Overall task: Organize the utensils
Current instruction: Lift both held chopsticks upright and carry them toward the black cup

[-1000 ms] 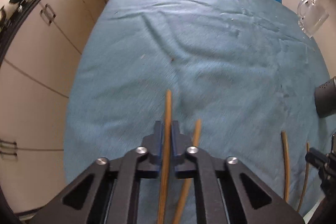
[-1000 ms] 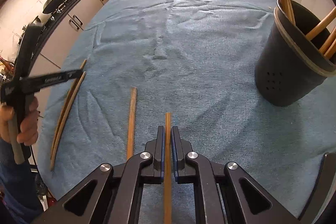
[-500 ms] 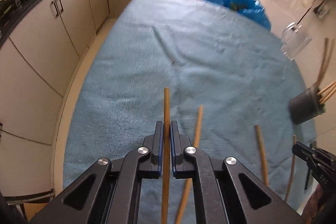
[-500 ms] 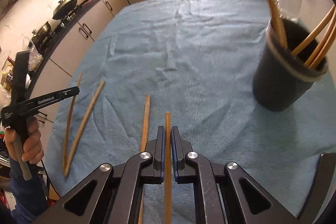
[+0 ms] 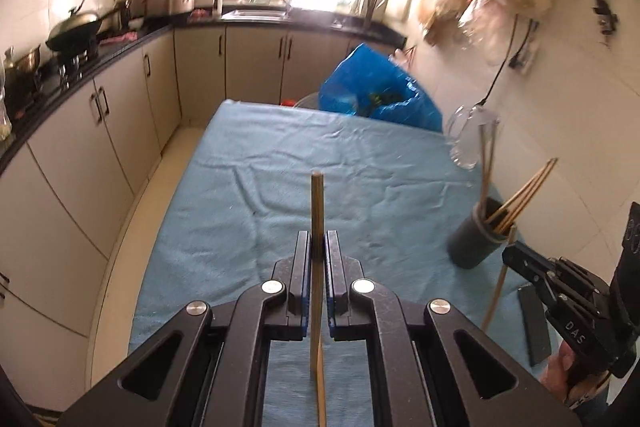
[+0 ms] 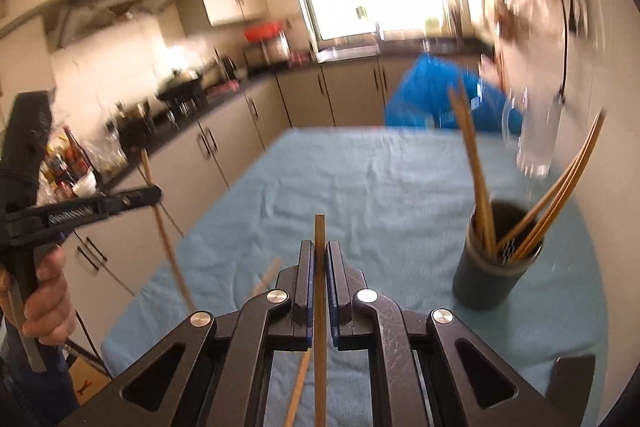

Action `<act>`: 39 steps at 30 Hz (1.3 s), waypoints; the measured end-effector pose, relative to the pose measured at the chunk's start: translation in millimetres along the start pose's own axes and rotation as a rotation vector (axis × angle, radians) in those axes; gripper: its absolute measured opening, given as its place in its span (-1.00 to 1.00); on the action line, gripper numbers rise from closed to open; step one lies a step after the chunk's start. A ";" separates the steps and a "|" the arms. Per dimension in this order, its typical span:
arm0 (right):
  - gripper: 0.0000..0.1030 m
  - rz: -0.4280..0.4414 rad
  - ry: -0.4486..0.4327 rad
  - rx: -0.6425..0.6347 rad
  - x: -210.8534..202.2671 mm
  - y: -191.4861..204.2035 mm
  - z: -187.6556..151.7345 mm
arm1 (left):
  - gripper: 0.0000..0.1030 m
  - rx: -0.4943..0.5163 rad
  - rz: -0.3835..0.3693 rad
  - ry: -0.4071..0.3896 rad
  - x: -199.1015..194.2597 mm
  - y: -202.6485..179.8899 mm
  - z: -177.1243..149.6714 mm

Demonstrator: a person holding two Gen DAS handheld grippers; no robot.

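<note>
My left gripper point(image 5: 318, 241) is shut on a wooden chopstick point(image 5: 317, 203) and holds it lifted above the blue cloth point(image 5: 280, 187). My right gripper point(image 6: 319, 251) is shut on another wooden chopstick point(image 6: 319, 231), also lifted. A dark utensil holder point(image 6: 494, 277) with several chopsticks in it stands on the cloth to the right; it also shows in the left wrist view point(image 5: 474, 239). In the right wrist view the left gripper point(image 6: 154, 193) shows at left with its chopstick point(image 6: 166, 243). One more chopstick point(image 6: 266, 277) lies on the cloth below.
A blue plastic bag point(image 5: 372, 91) sits at the table's far end. A clear glass jug point(image 5: 466, 137) stands beyond the holder. A dark flat object point(image 5: 534, 323) lies near the right edge. Kitchen cabinets point(image 5: 80, 131) run along the left.
Both grippers have risen and tilted up from the cloth, each carrying its chopstick. The views now show the kitchen and window instead of mostly cloth.
</note>
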State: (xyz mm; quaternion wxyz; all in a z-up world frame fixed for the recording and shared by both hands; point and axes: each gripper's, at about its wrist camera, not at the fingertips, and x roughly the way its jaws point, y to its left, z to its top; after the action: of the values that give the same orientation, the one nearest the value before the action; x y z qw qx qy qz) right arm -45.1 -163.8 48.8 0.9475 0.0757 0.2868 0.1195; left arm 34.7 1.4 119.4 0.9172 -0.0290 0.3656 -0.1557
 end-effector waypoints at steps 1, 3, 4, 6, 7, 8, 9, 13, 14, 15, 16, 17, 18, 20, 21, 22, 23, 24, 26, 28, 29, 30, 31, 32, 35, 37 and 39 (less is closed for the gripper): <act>-0.88 0.002 -0.031 -0.012 -7.9 3.5 1.4 | -0.89 0.005 -0.003 -0.011 -4.7 -2.5 0.5; -0.88 -0.005 -0.075 -0.026 -19.6 9.3 2.9 | -0.89 0.016 -0.010 -0.025 -11.4 -10.6 0.1; -0.88 -0.005 -0.094 -0.032 -23.9 11.4 3.2 | -0.89 0.027 -0.014 -0.036 -14.4 -16.4 -0.4; -0.88 -0.017 -0.116 -0.041 -28.8 15.8 3.0 | -0.89 0.042 -0.009 -0.047 -18.6 -24.3 -3.7; -0.88 -0.020 -0.126 -0.045 -30.7 17.0 2.9 | -0.89 0.052 -0.006 -0.052 -19.6 -29.3 -4.6; -0.88 -0.018 -0.130 -0.048 -31.4 17.9 2.8 | -0.89 0.055 -0.008 -0.052 -19.0 -30.8 -5.5; -0.88 -0.027 -0.135 -0.050 -32.6 17.9 1.5 | -0.89 0.059 -0.019 -0.050 -19.0 -34.5 -6.3; -0.88 -0.026 -0.146 -0.046 -35.4 16.0 0.9 | -0.89 0.072 -0.038 -0.046 -19.6 -42.1 -10.1; -0.88 -0.029 -0.151 -0.044 -36.3 15.3 1.2 | -0.89 0.075 -0.041 -0.043 -19.5 -44.0 -11.0; -0.88 -0.029 -0.155 -0.042 -38.3 12.1 0.1 | -0.89 0.076 -0.042 -0.041 -19.4 -44.6 -11.8; -0.88 -0.029 -0.158 -0.041 -41.1 10.4 -0.8 | -0.89 0.079 -0.044 -0.037 -18.9 -46.0 -12.4; -0.88 -0.030 -0.161 -0.039 -41.9 9.7 -0.9 | -0.89 0.081 -0.044 -0.036 -18.8 -46.9 -12.9; -0.88 -0.031 -0.164 -0.036 -42.8 8.9 -0.8 | -0.89 0.083 -0.044 -0.037 -19.2 -46.7 -13.9; -0.88 -0.031 -0.171 -0.033 -45.4 8.4 -0.4 | -0.89 0.085 -0.043 -0.037 -19.7 -48.1 -14.3; -0.88 -0.032 -0.172 -0.034 -46.3 8.0 -0.6 | -0.89 0.086 -0.042 -0.038 -20.1 -48.8 -13.9; -0.88 -0.036 -0.175 -0.034 -47.2 7.9 -0.5 | -0.89 0.087 -0.044 -0.039 -20.6 -49.3 -13.8; -0.88 -0.038 -0.179 -0.033 -48.2 7.7 -0.4 | -0.89 0.087 -0.045 -0.039 -21.1 -49.7 -13.8; -0.88 -0.037 -0.179 -0.033 -48.9 7.3 -0.9 | -0.89 0.087 -0.044 -0.040 -21.7 -49.7 -14.1; -0.88 -0.042 -0.185 -0.034 -50.7 7.6 -1.2 | -0.89 0.088 -0.044 -0.040 -22.2 -49.9 -14.1; -0.88 -0.045 -0.189 -0.033 -53.0 7.4 -1.1 | -0.89 0.088 -0.044 -0.040 -22.8 -50.5 -14.7; -0.88 -0.047 -0.192 -0.031 -54.4 7.3 -1.7 | -0.89 0.090 -0.045 -0.041 -23.2 -50.8 -14.7; -0.88 -0.048 -0.195 -0.028 -55.5 7.1 -1.3 | -0.89 0.091 -0.045 -0.041 -23.1 -51.1 -14.7; -0.88 -0.051 -0.199 -0.024 -57.9 5.3 -1.0 | -0.89 0.092 -0.044 -0.042 -23.7 -51.9 -15.1; -0.88 -0.051 -0.199 -0.024 -57.9 5.3 -1.0 | -0.89 0.093 -0.043 -0.042 -24.3 -52.4 -15.4; -0.88 -0.057 -0.206 -0.017 -61.1 2.4 -0.2 | -0.89 0.098 -0.046 -0.043 -25.6 -54.3 -15.6; -0.88 -0.062 -0.209 -0.016 -63.4 2.2 0.3 | -0.89 0.102 -0.043 -0.044 -27.0 -56.7 -15.7; -0.88 -0.069 -0.217 -0.013 -66.7 0.3 0.1 | -0.89 0.105 -0.045 -0.045 -28.3 -59.6 -15.4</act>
State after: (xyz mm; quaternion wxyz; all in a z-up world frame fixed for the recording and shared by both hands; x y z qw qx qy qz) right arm -98.9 -181.6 84.1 0.9770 0.0723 0.1842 0.0796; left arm -10.9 -45.6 136.8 0.9216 0.0074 0.3357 -0.1946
